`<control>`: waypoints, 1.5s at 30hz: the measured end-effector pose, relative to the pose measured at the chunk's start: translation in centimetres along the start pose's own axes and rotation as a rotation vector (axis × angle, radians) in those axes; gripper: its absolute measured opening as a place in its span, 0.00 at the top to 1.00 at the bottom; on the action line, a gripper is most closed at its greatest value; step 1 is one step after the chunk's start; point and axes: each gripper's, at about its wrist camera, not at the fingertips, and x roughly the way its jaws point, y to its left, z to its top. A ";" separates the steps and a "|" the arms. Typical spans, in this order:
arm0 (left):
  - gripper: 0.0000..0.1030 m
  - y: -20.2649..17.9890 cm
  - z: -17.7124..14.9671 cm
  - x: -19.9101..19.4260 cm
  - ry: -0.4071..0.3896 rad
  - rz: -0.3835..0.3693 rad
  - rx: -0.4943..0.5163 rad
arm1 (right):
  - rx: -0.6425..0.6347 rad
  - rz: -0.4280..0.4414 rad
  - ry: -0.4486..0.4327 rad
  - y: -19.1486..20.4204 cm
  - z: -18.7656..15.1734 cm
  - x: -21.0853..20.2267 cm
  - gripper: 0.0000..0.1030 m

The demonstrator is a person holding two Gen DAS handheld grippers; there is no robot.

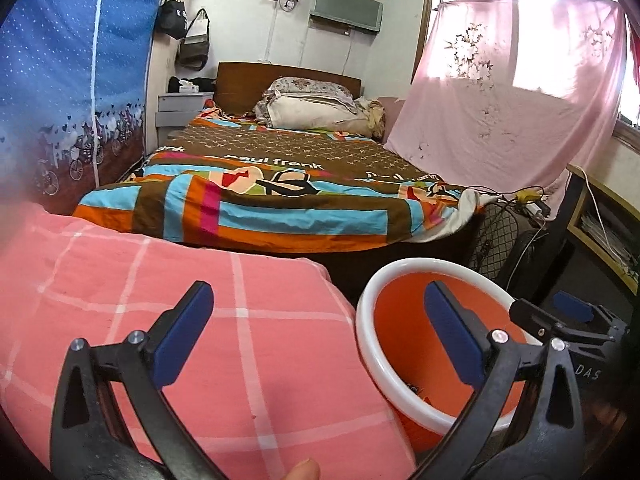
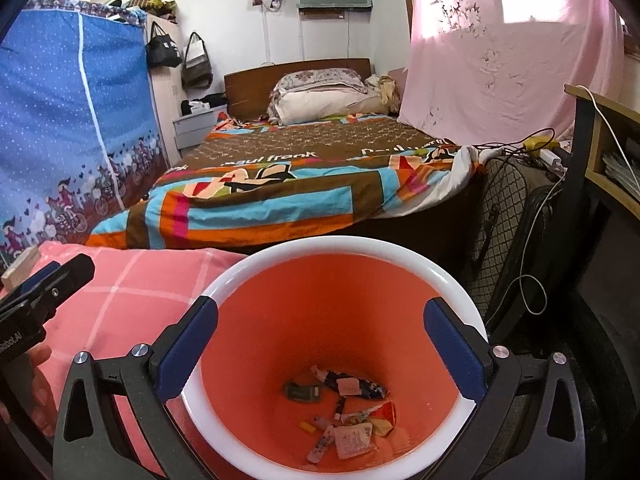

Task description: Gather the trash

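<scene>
Orange bin [image 2: 332, 300] (white-rimmed, upright) holds crumpled wrappers [image 2: 352, 412].

The round orange plastic bin [image 2: 328, 320] with its glossy white rim holds crinkled, shiny printed wrappers [image 2: 352, 420], beside a soft matt pink checked cloth cover [image 1: 180, 320] and a dark polished wooden headboard [image 1: 288, 76].

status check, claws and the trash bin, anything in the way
Left claw open, empty, over pink blanket. Right claw open, empty, above orange bin. Wrappers lie in its bottom. Nothing in the way.
</scene>
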 end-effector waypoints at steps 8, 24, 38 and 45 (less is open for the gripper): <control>0.02 1.3 -0.1 -1.9 -0.026 0.036 -0.005 | -0.022 0.026 -0.033 1.5 0.1 -0.8 0.00; 0.02 4.6 -2.0 -9.8 -0.142 0.116 0.015 | -0.100 0.069 -0.190 6.4 -2.8 -6.4 0.00; 0.02 7.3 -7.5 -18.6 -0.301 0.192 0.085 | -0.070 0.084 -0.368 9.2 -9.2 -13.6 0.00; 0.02 8.5 -9.7 -19.7 -0.282 0.207 0.076 | -0.072 0.072 -0.396 9.9 -11.6 -15.4 0.00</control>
